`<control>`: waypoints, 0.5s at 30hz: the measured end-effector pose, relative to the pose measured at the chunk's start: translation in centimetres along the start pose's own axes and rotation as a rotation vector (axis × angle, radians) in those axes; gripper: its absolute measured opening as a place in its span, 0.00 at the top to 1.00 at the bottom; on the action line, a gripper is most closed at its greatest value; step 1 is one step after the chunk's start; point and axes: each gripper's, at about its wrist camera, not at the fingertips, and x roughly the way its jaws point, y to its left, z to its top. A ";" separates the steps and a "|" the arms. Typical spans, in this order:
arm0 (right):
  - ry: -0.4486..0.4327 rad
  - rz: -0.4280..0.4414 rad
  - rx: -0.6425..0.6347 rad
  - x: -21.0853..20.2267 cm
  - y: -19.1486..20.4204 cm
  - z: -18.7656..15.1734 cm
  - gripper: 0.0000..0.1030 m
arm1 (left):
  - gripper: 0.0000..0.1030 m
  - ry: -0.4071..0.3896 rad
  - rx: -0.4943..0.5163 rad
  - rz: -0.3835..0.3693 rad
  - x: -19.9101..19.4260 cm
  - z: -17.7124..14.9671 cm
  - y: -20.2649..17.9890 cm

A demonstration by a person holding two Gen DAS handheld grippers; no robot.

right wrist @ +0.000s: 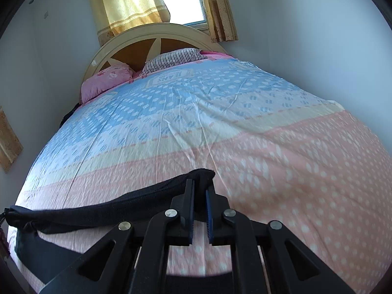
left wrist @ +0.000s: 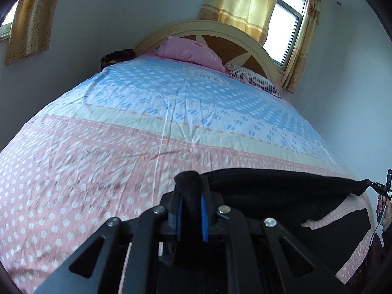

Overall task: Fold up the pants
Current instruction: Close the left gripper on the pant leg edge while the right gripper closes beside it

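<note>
A bedroom bed (left wrist: pixel 171 112) with a dotted pink and blue cover fills the view ahead of both tools, with pillows and a curtained window behind. The black pants (left wrist: pixel 281 183) hang stretched between them, soft and limp, likely light and sagging, so the edge corners seem the right places to hold. The left gripper (left wrist: pixel 191 196) and right gripper (right wrist: pixel 200 191) are both pinched tight on that edge, tilted downward.

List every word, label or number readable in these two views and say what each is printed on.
"JEANS", seen upside down and blurred, so a probable reading only: in a framed panel on the blue, pink and cream dotted bedsheet.
The same panel in the left wrist view: too blurred to read.
Small white marks on the black right gripper: too small to read.
</note>
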 end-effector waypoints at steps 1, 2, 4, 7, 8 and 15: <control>0.002 0.000 0.002 -0.5 -0.2 -0.5 0.93 | 0.88 -0.001 0.000 -0.007 -0.4 -0.4 0.0; 0.006 0.000 0.003 -0.9 -0.4 -1.0 0.93 | 0.88 -0.001 0.000 -0.011 -0.7 -0.7 0.1; 0.016 -0.003 0.006 -1.6 -0.7 -2.1 0.93 | 0.88 -0.005 0.002 -0.025 -1.4 -1.5 0.1; 0.020 -0.002 0.019 -2.7 -1.2 -3.6 0.93 | 0.88 -0.012 -0.005 -0.042 -2.2 -2.6 0.3; 0.021 -0.003 0.026 -3.1 -1.4 -4.1 0.93 | 0.88 -0.016 -0.009 -0.047 -2.5 -2.8 0.3; 0.022 -0.023 0.081 -5.0 -3.9 -6.7 0.93 | 0.88 -0.041 -0.012 -0.071 -4.5 -5.0 0.1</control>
